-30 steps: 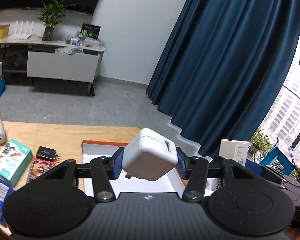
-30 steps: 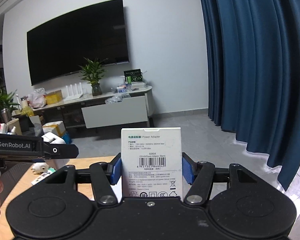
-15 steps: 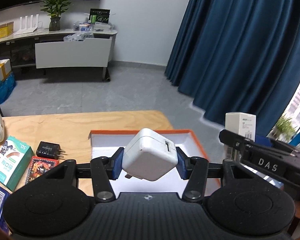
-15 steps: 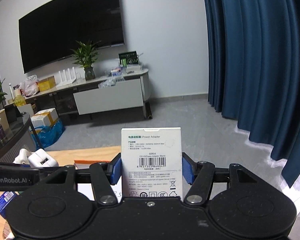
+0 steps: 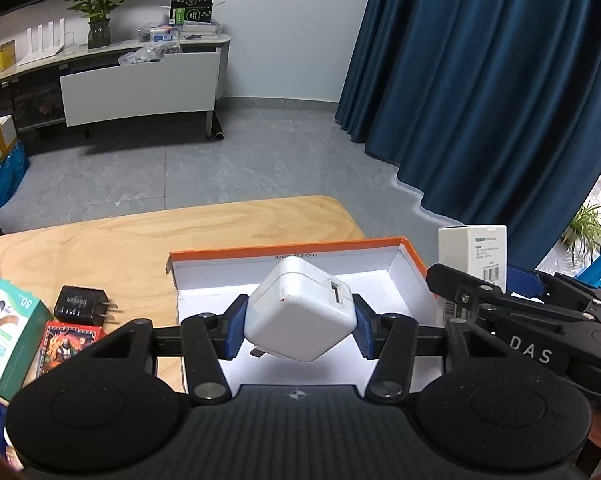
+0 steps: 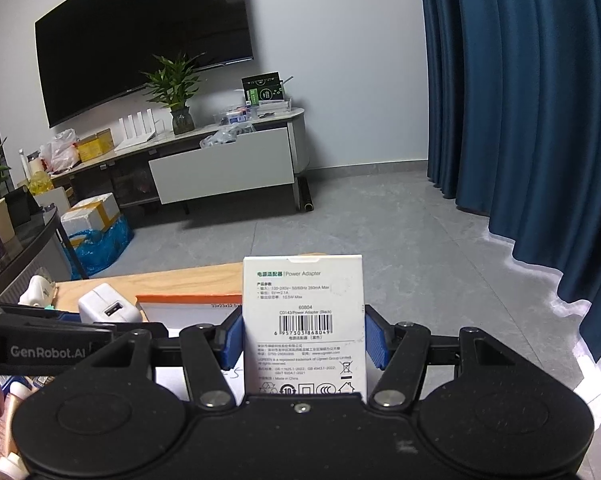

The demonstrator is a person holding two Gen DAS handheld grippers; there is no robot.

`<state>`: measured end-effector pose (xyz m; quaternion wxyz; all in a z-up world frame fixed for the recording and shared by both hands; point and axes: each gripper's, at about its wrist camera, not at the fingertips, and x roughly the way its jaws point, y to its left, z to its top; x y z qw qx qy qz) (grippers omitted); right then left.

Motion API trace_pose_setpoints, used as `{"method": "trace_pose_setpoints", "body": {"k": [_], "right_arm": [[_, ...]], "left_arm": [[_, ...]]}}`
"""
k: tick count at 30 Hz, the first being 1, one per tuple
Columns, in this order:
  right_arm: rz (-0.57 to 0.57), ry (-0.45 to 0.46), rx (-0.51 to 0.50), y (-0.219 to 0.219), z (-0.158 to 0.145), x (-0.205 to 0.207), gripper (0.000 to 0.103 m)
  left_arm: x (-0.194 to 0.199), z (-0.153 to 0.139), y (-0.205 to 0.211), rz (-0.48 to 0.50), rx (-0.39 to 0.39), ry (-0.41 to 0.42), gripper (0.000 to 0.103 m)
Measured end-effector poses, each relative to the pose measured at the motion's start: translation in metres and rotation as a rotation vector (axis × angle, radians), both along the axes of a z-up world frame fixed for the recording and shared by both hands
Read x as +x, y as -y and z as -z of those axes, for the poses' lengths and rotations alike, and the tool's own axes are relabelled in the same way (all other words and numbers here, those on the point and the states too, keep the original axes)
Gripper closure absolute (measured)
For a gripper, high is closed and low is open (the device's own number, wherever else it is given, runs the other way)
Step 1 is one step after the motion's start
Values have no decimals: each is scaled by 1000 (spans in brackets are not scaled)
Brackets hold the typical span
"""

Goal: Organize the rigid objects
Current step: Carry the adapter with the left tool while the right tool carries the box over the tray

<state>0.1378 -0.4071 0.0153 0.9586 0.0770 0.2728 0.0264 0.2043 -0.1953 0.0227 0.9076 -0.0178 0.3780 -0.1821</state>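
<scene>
Light wood table [image 5: 148, 240] with an orange-rimmed white box lid [image 5: 284, 252] at 3 o'clock, then black charger [image 5: 78, 301], green carton [image 5: 4, 336] and card pack [image 5: 66, 340] at 9.

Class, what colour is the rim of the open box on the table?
Orange, with a white inside; the box shows best in the left wrist view.

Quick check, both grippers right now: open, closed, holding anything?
Left gripper: closed on the white charger.
Right gripper: closed on the power adapter box.
</scene>
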Motion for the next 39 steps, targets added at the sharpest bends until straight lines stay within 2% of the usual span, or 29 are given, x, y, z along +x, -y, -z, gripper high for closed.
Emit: {"method": "trace_pose_setpoints", "body": {"k": [9,39], "right_arm": [[43,-12,35,5,3,3,32],[52,-41,-6,-6,9,18,32]], "left_arm": [[7,7,5,9,50,0,50],[11,21,8,-5,15,-3,50]]}}
